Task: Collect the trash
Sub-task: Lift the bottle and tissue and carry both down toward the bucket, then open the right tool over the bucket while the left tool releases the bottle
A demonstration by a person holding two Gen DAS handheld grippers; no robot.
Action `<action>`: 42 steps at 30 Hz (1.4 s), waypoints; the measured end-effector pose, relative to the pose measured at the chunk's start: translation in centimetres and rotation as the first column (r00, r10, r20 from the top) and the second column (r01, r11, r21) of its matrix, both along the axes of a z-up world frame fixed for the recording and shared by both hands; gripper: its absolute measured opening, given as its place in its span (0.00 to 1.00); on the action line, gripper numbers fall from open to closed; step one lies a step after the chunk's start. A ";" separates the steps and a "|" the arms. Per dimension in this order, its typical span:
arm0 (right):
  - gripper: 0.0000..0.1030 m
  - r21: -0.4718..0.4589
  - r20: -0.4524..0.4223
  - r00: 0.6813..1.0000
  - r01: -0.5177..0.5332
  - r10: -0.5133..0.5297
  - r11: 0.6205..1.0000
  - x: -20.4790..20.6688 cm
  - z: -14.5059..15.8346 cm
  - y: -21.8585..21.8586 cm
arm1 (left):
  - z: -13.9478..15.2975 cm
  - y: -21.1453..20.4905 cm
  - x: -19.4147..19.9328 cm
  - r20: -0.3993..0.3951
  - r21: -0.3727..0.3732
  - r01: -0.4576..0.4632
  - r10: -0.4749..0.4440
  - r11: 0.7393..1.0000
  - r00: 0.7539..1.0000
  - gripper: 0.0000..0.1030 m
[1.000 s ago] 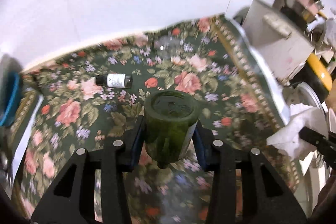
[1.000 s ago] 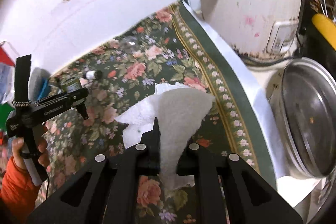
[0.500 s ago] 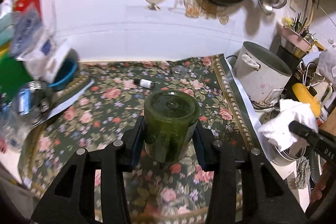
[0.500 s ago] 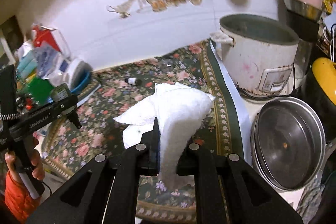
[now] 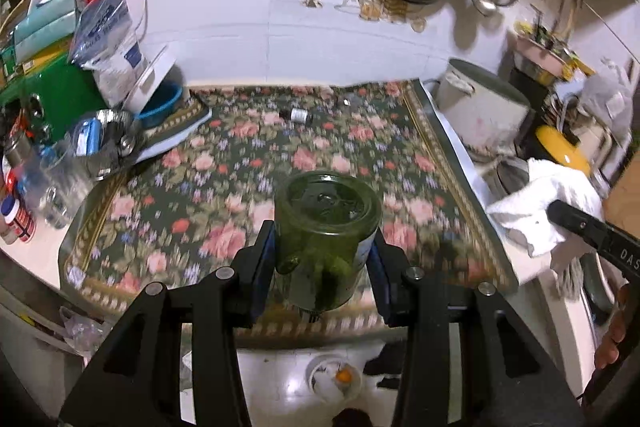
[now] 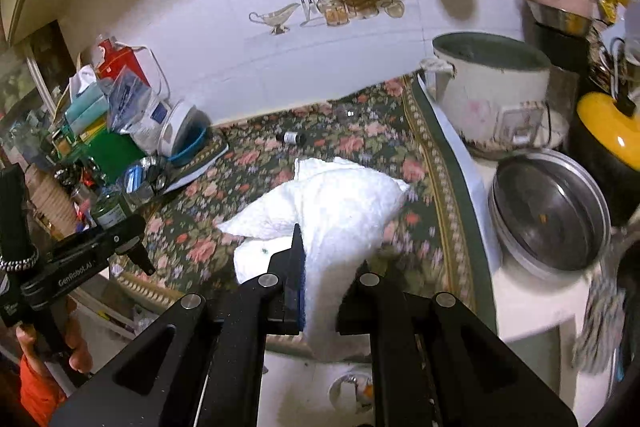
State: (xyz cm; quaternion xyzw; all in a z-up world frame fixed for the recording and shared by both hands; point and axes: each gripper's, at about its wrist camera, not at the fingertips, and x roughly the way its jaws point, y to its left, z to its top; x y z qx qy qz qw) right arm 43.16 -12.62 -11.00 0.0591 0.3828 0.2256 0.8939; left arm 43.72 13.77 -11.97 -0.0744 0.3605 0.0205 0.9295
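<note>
Left gripper (image 5: 326, 259) clamped on a dark green glass bottle (image 5: 328, 227), bottom end facing the lens, held in the air above the near edge of the floral-patterned counter mat (image 5: 224, 163); right gripper (image 6: 320, 275) pinched tight on a crumpled white paper towel (image 6: 332, 203), also off the surface, hanging at 3 o'clock in the left wrist view.

Judged progress: two pieces of trash picked up, none binned yet; both are mid-carry, clear of the counter.

Left on the mat: a small dark vial with a white label (image 5: 298, 115), lying on its side at 12 o'clock near the back wall; just right of it a small clear item (image 5: 346, 101), too blurred to identify.

On the floor past the mat's front edge, at 6 o'clock, a small white bowl-like container with something orange inside (image 5: 334, 379); whether it is the trash receptacle I cannot tell.

Likely remaining: drop both held items, come back for the vial; clutter at 9 o'clock looks like stored goods, not trash, but that's a guess.
</note>
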 end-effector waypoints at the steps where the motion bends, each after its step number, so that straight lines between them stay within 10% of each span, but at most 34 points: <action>1: 0.09 -0.002 -0.002 1.000 0.013 -0.013 1.000 -1.2 -0.1 0.4 | -0.2 0.1 -0.8 -0.005 0.000 0.007 -0.007 1.000 1.000 0.41; 21: 0.09 -0.062 -0.168 0.978 0.112 -0.121 0.992 -17.0 -5.0 3.3 | -7.5 -0.3 -15.3 -0.202 -0.069 0.154 -0.165 0.986 0.965 0.41; 42: 0.10 -0.254 -0.358 0.932 -0.032 -0.063 0.967 -13.2 -32.9 -0.2 | -37.8 -6.6 -12.4 -0.409 -0.143 0.031 -0.088 0.989 0.908 0.41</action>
